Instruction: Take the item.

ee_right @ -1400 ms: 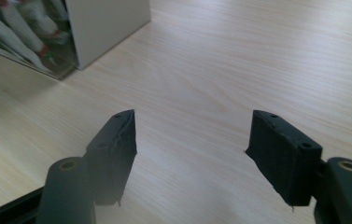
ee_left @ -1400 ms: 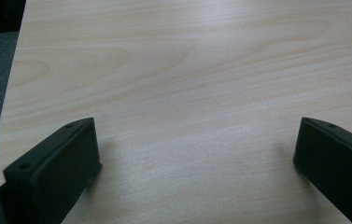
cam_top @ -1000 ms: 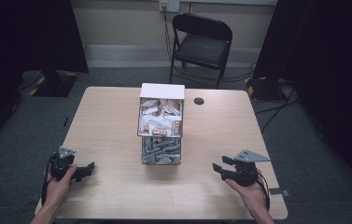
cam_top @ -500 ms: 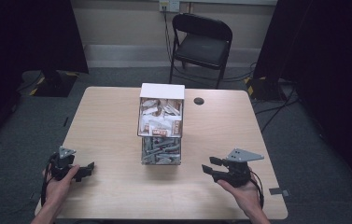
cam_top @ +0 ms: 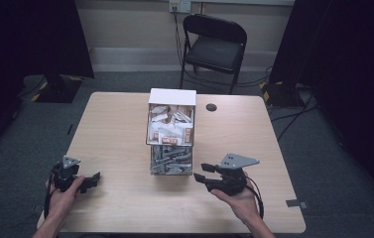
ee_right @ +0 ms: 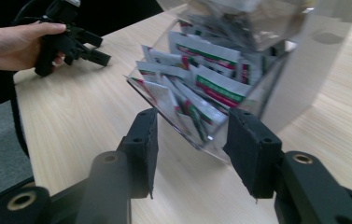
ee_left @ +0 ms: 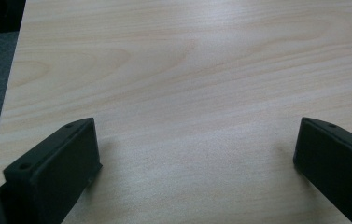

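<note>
Since the earlier frame, the right claw (cam_top: 200, 171) has travelled across the worktop (cam_top: 120, 124) toward the clear packet dispenser (cam_top: 171, 131), its jaws having just been closing; they stand partly spread with nothing between them. That dispenser stands mid-worktop, its lower bin of sachets (ee_right: 197, 91) just ahead of the right claw. Well to the dispenser's left, the left claw (cam_top: 93, 179) rests spread and empty. This looks like the approach step; next, the right jaws need lining up on one sachet at the bin's open lip.
</note>
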A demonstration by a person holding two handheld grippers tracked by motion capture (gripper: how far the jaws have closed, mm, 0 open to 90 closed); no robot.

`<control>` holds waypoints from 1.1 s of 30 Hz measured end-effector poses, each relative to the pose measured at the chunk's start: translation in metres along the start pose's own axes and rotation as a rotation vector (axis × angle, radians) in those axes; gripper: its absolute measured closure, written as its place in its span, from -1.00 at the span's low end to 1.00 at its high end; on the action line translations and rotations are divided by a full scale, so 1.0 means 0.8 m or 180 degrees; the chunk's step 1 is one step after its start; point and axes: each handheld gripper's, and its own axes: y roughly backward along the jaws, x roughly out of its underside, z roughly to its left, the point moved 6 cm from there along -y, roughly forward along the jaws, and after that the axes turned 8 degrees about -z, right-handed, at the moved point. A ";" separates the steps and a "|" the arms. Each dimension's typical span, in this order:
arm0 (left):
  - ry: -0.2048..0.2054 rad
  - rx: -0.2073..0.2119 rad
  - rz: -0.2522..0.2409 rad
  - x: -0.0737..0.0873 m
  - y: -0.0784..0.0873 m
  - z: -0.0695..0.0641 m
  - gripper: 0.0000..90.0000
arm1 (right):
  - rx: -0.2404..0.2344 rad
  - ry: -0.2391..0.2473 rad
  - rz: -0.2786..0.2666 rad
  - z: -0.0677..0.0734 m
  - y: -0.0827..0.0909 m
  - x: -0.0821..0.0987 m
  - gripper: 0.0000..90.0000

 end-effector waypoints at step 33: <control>0.0000 -0.0001 0.0000 0.000 0.000 0.000 -1.00 | -0.0245 0.0034 0.0074 0.005 -0.082 0.001 0.67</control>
